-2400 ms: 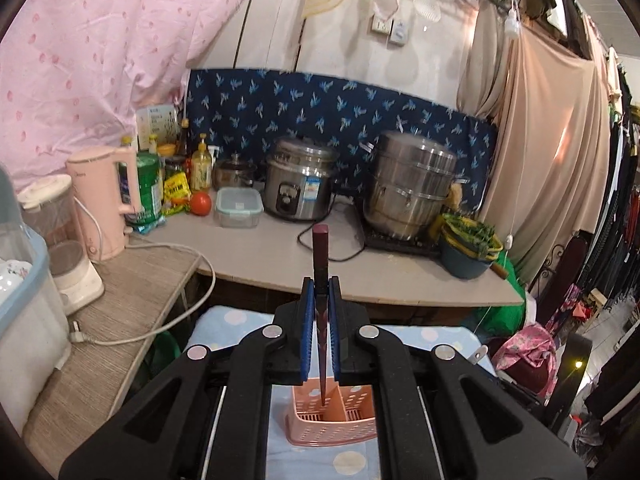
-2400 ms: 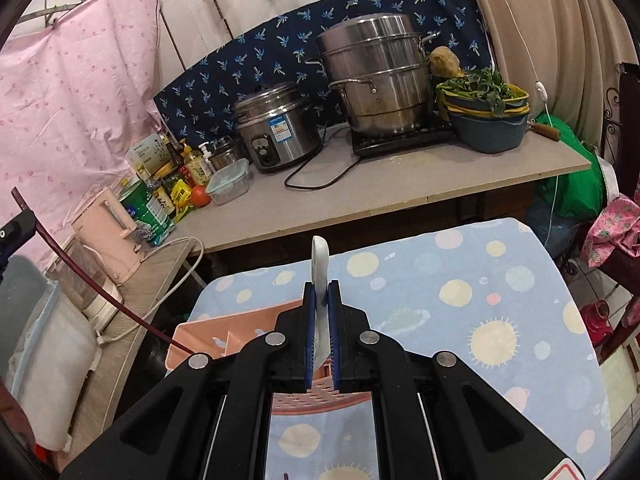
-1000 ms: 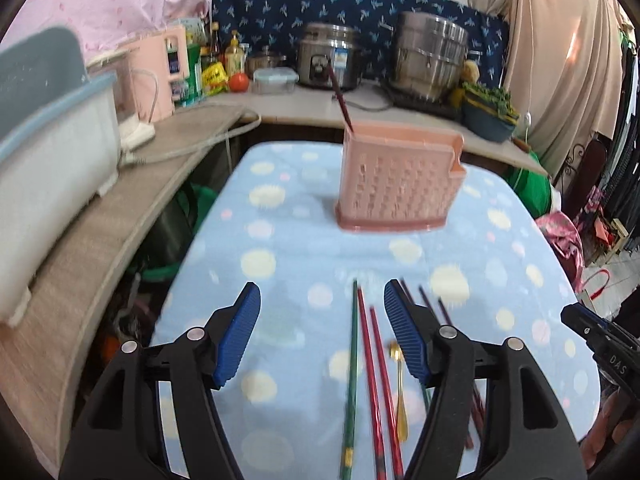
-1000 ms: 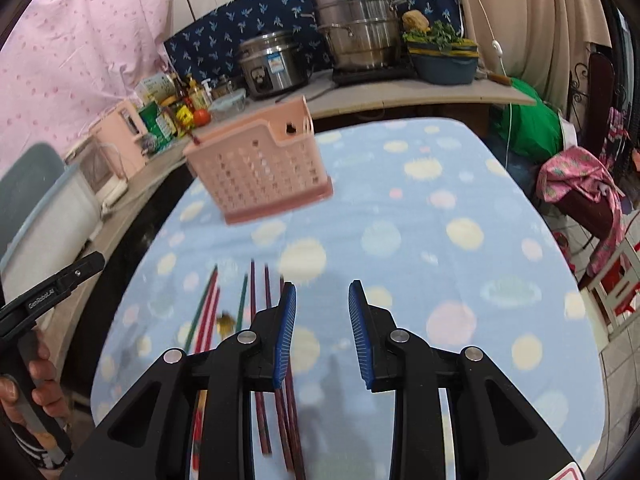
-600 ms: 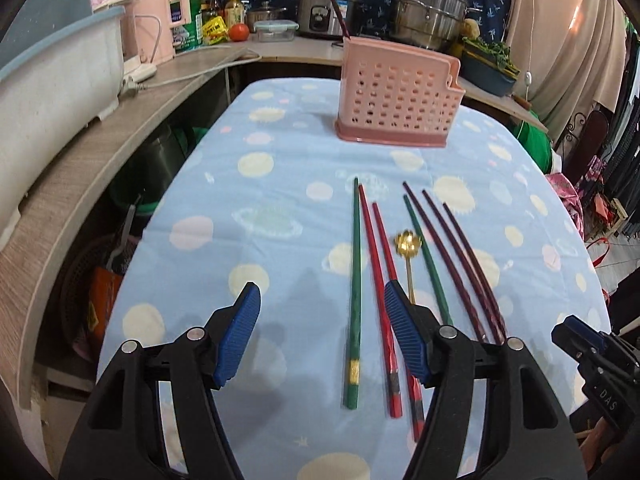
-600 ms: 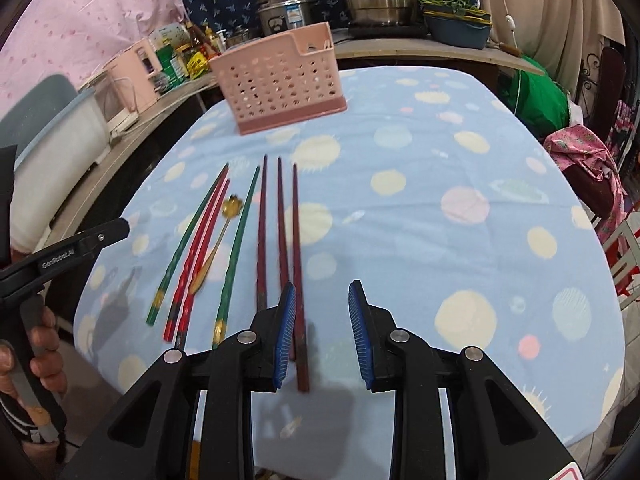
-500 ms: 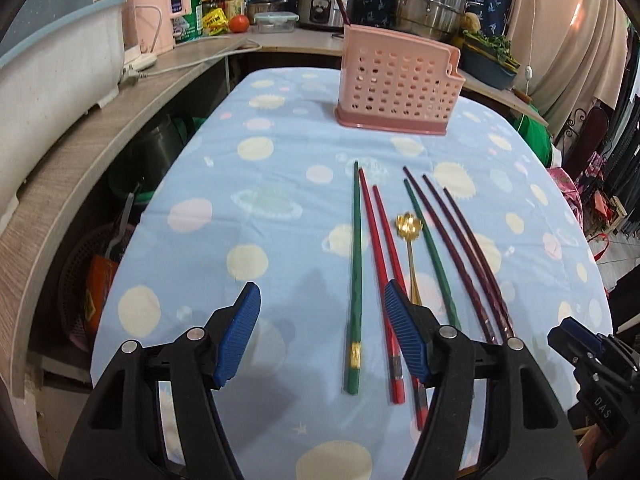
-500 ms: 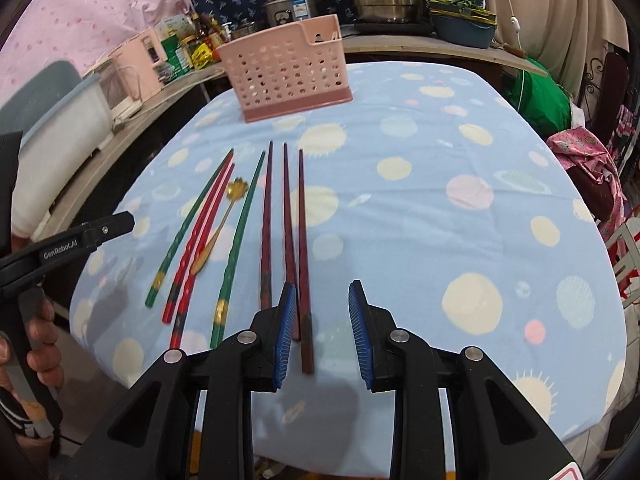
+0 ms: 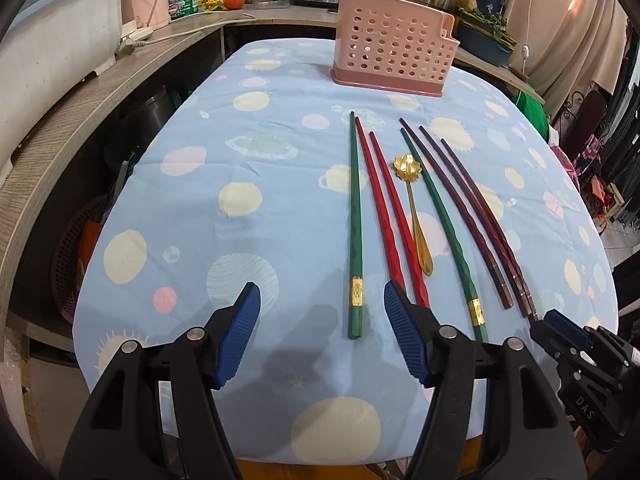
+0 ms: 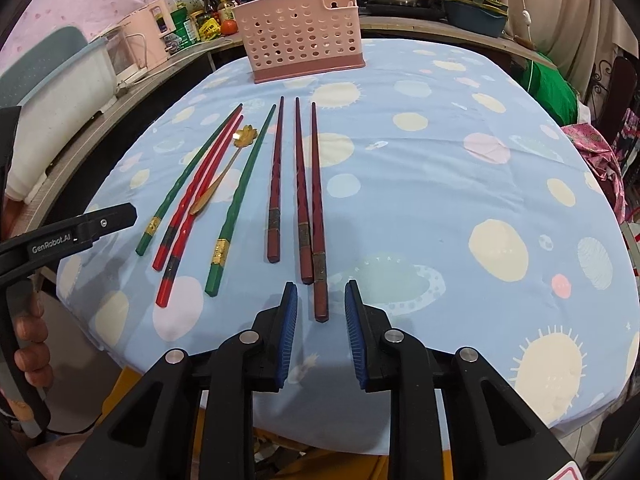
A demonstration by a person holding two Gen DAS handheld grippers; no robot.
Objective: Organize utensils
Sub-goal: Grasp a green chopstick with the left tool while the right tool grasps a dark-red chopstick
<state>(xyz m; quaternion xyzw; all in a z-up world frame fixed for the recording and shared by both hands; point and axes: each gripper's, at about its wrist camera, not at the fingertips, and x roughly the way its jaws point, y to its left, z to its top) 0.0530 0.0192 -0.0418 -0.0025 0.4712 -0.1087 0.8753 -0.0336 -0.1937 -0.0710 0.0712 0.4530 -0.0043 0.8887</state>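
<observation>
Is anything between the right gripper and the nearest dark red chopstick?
Nothing visible. The right gripper, its jaws closing, sits just short of the dark red chopstick, whose near end points into the gap between the jaws. Only bare tablecloth lies between.

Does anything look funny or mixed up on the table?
A little. The gold spoon lies among the chopsticks, between the red pair and one green chopstick, so the two green ones are split up. Nothing looks spilled or broken.
</observation>
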